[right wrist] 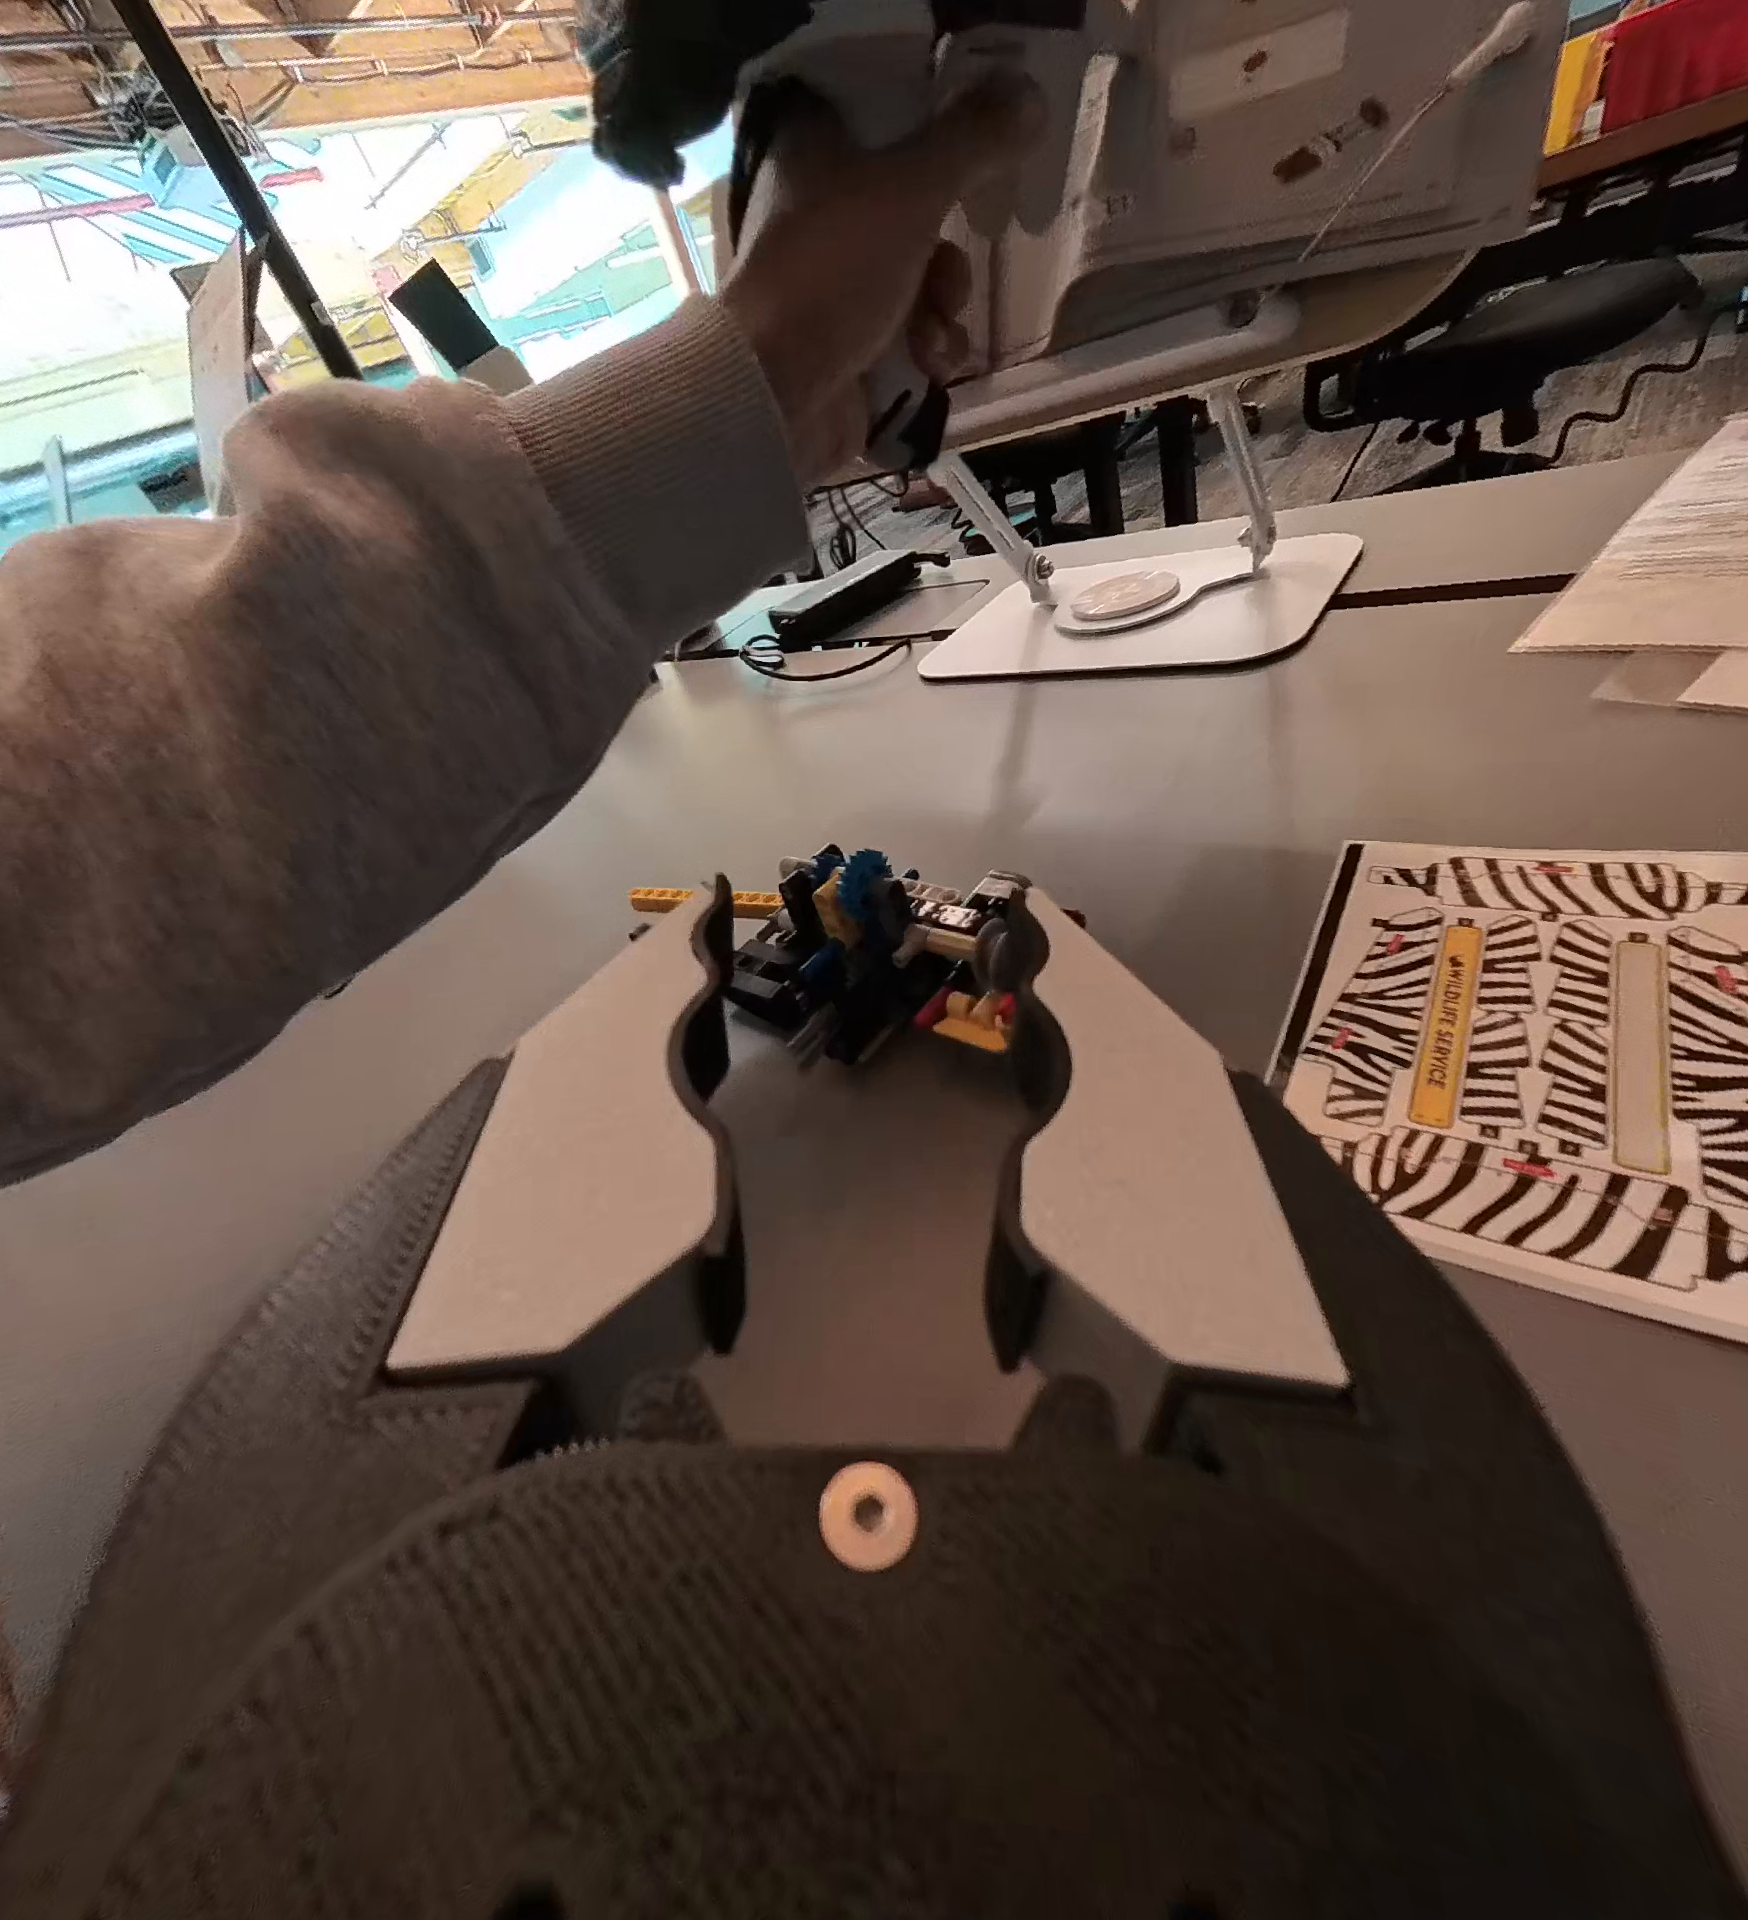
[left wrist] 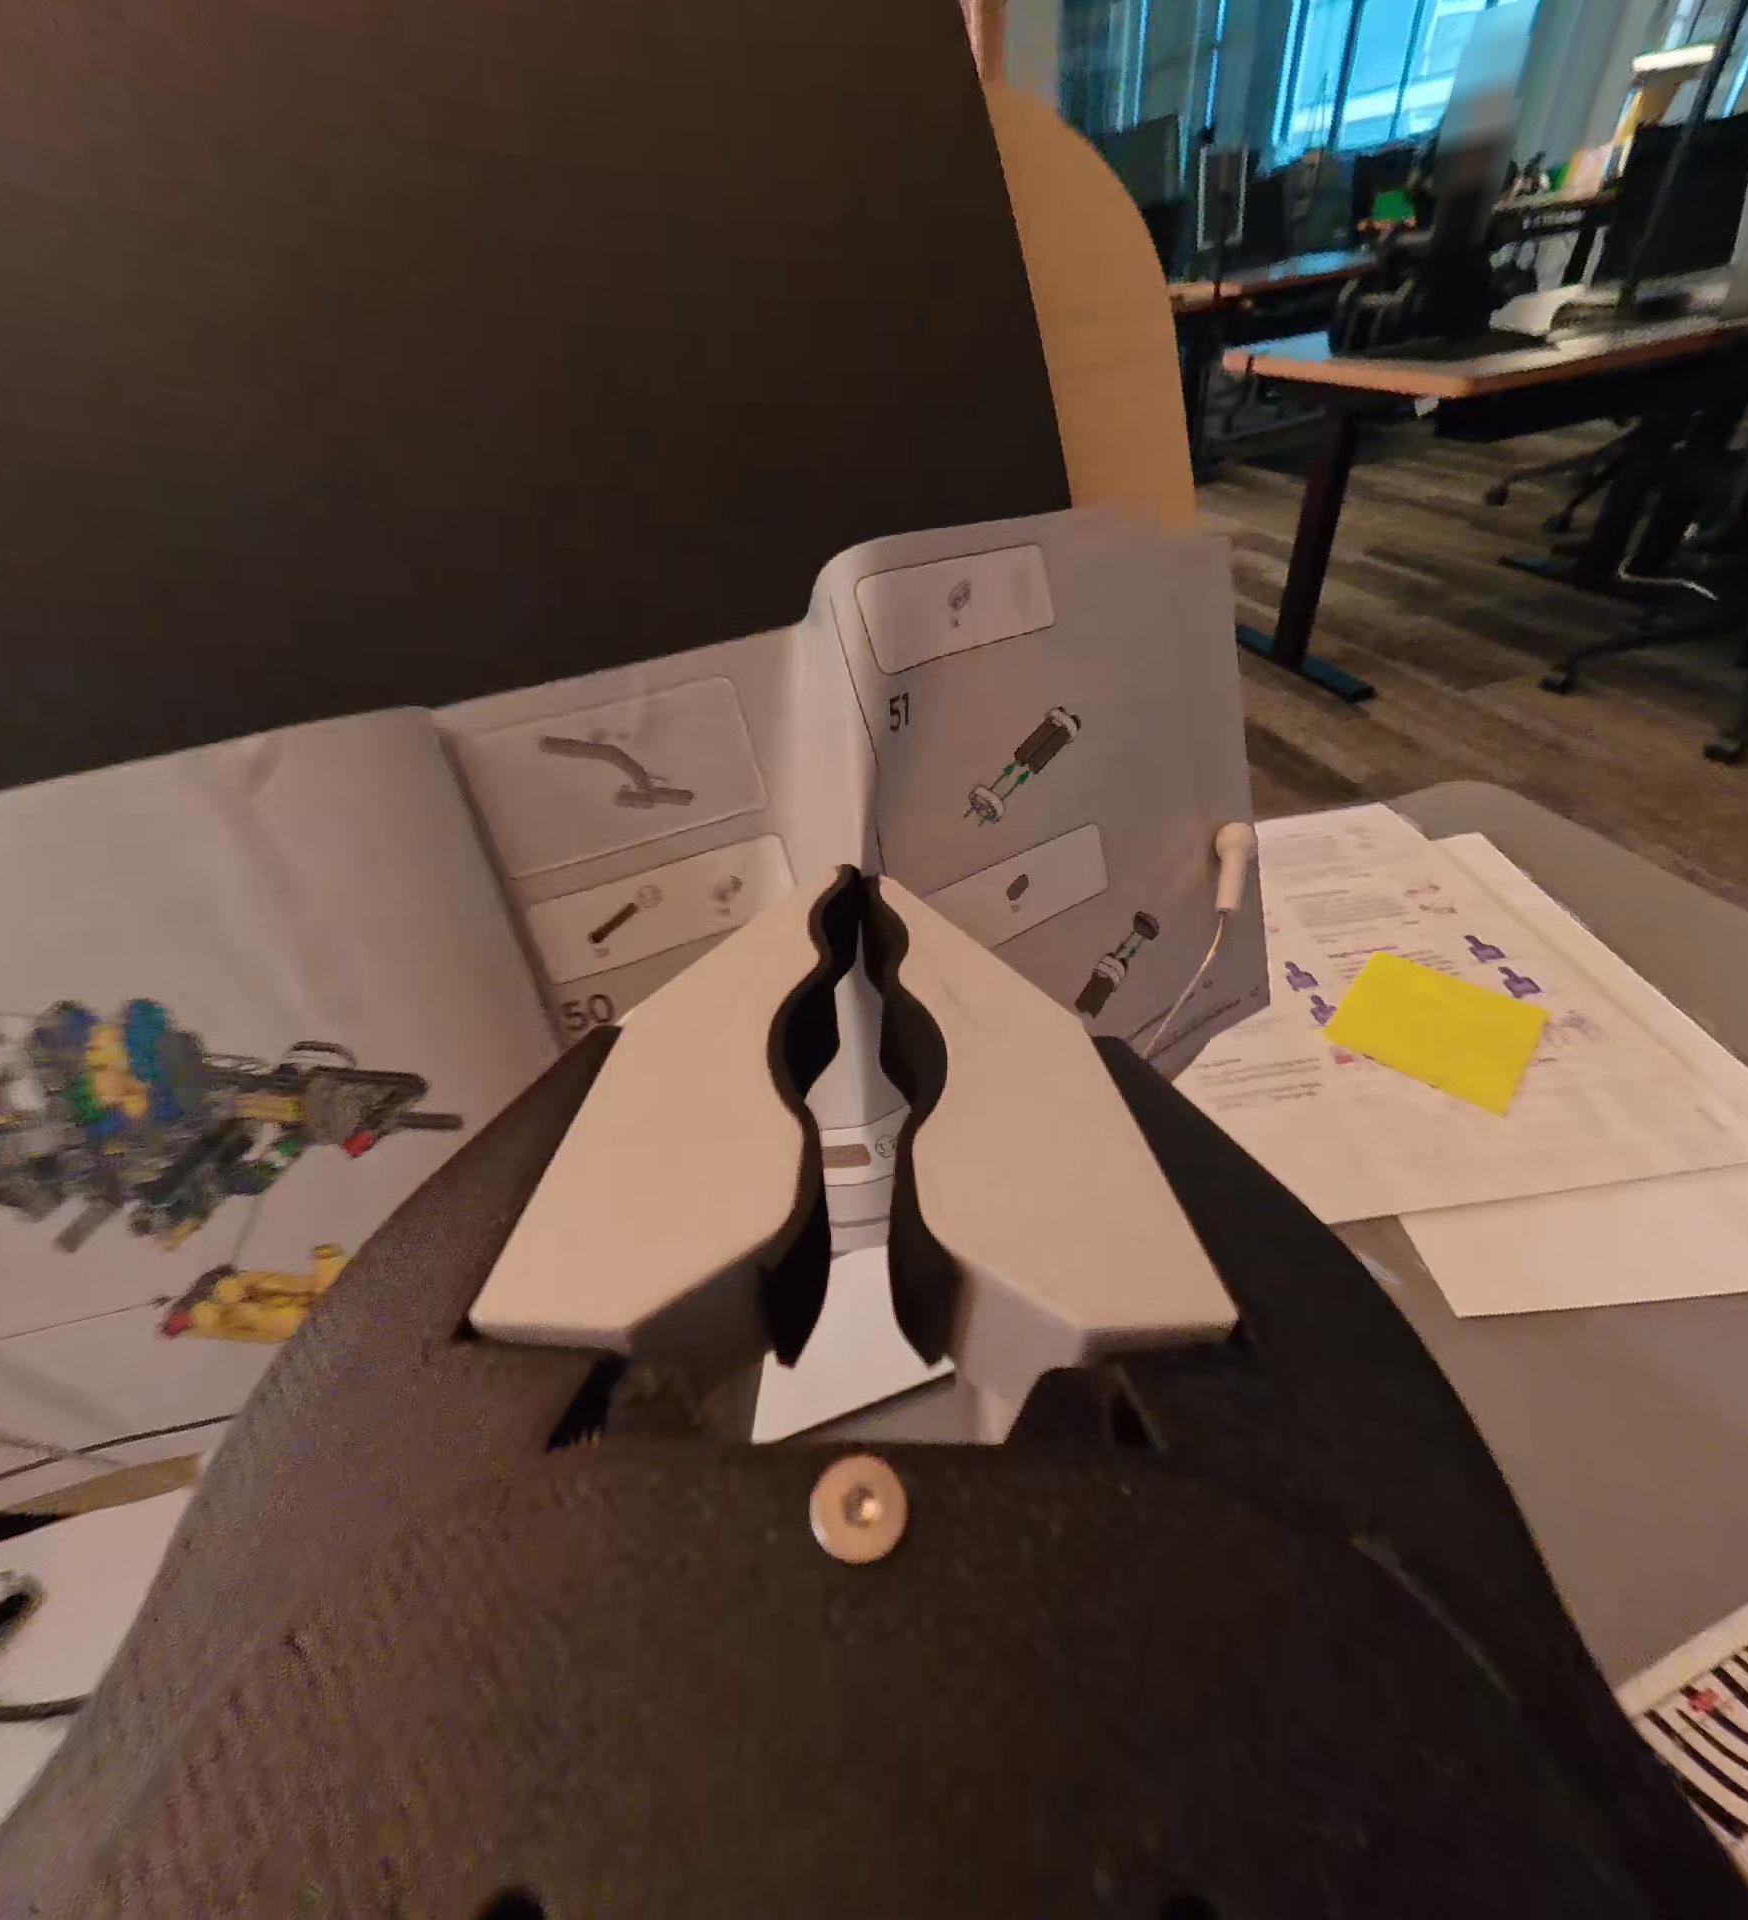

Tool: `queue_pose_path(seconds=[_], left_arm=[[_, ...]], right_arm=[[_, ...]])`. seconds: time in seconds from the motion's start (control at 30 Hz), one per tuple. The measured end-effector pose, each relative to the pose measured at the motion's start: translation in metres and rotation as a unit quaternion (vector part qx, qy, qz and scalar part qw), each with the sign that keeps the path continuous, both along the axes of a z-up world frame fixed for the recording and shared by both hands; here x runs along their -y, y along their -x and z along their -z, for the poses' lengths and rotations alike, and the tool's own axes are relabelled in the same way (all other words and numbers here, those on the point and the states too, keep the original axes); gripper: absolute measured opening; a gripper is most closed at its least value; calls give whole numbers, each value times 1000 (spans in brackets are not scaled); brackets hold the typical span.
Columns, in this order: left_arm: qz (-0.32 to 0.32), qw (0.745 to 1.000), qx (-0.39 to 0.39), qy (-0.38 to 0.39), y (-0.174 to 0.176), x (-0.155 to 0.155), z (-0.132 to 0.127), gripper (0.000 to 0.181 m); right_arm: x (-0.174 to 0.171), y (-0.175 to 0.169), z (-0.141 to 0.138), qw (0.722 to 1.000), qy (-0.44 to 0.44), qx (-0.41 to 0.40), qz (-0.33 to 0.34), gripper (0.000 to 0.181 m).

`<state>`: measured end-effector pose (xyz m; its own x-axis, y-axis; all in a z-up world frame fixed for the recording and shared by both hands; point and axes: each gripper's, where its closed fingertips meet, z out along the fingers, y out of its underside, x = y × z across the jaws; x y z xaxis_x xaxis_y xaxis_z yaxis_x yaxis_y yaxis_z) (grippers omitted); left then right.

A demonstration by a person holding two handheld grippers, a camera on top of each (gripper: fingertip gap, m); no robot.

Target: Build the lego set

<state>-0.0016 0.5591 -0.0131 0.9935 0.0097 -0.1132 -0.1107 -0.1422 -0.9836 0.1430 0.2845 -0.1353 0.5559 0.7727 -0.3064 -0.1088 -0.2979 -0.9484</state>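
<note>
Left hand-held gripper (left wrist: 862, 904), seen from its own wrist, has its tips pinched on a page of the instruction booklet (left wrist: 641, 831) propped on a stand.

Right hand-held gripper (right wrist: 865, 935) hovers with fingers apart just before the partly built lego model (right wrist: 870, 966) on the tabletop (right wrist: 1109, 758). Judging by the unused sticker sheet (right wrist: 1576, 1060), much remains.

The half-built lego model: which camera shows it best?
The right wrist view: the lego model sits on the grey table just beyond the open right gripper. The left wrist view misses it, showing only the instruction booklet.
</note>
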Motion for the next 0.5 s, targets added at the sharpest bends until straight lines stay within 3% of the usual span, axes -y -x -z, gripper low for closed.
queue_pose_path(seconds=[0.03, 0.17, 0.33, 0.5], left_arm=[[-2, 1000, -3, -12, 3, 5, -5, 0], [-19, 999, 19, -35, 28, 24, -14, 0], [-28, 991, 117, -67, 78, 48, -25, 0], [-41, 984, 154, -81, 116, 76, -19, 0]], right_arm=[[0, 1, 0, 1000, -1, 3, 0, 51], [4, 5, 2, 1000, -3, 7, -6, 51], [7, 9, 2, 1000, -5, 12, -14, 51], [10, 10, 0, 999, -26, 25, -12, 51]])
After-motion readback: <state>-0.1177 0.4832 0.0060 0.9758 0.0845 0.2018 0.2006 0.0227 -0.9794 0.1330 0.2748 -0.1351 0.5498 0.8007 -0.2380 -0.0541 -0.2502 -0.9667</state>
